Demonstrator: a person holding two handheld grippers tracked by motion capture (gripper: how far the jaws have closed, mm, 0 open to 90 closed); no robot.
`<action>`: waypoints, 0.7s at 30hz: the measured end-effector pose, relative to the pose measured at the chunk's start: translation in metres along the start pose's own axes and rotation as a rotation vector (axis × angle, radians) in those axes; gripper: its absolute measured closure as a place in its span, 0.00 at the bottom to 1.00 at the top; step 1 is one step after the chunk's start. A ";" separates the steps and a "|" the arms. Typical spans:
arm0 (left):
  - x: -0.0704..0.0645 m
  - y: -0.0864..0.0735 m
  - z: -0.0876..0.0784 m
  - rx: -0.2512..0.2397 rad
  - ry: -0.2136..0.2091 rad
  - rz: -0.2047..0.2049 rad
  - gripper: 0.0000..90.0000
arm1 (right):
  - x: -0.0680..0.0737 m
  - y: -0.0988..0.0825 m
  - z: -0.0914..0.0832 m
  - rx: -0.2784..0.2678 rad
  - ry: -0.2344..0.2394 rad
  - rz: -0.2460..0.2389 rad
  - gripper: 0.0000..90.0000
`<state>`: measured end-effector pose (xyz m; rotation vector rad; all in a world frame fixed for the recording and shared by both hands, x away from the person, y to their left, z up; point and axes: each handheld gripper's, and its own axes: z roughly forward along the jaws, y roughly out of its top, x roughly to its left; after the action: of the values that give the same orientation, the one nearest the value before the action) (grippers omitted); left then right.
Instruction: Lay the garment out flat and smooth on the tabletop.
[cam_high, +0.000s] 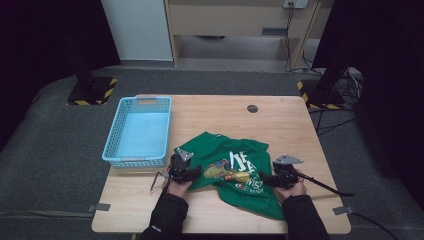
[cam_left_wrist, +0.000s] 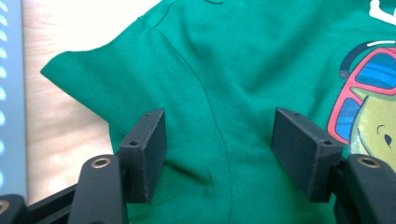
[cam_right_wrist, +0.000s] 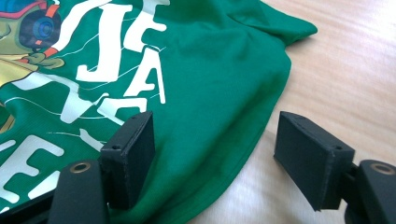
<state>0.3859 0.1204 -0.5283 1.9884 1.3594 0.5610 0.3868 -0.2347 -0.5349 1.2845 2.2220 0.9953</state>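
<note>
Bare desk (cam_high: 290, 127) lies open far and right of the green shirt (cam_high: 235, 150); the blue basket (cam_high: 137, 132) blocks the far left.

Black long sleeves (cam_high: 168, 214); black blocky two-jaw left gripper (cam_left_wrist: 219, 149), brass-ringed screw holes; right gripper (cam_right_wrist: 215, 154) alike; grey three-cornered plates; black trailing cables.

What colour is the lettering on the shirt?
White, printed on the green shirt; the lettering shows best in the right gripper view.

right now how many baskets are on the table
1: the blue basket sits at the table's far left, apart from the green shirt.
</note>
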 end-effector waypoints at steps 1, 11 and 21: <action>-0.001 -0.001 -0.002 0.003 -0.007 0.006 0.39 | 0.000 -0.001 -0.002 0.004 0.000 -0.001 0.31; 0.011 0.027 -0.012 -0.044 -0.020 -0.010 0.37 | -0.004 0.029 -0.016 -0.035 -0.013 -0.011 0.29; 0.016 0.068 0.005 -0.113 -0.013 0.055 0.36 | -0.014 0.083 0.005 -0.103 -0.030 0.008 0.35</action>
<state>0.4391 0.1167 -0.4826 1.9392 1.2408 0.6358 0.4462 -0.2176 -0.4774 1.2562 2.1152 1.0719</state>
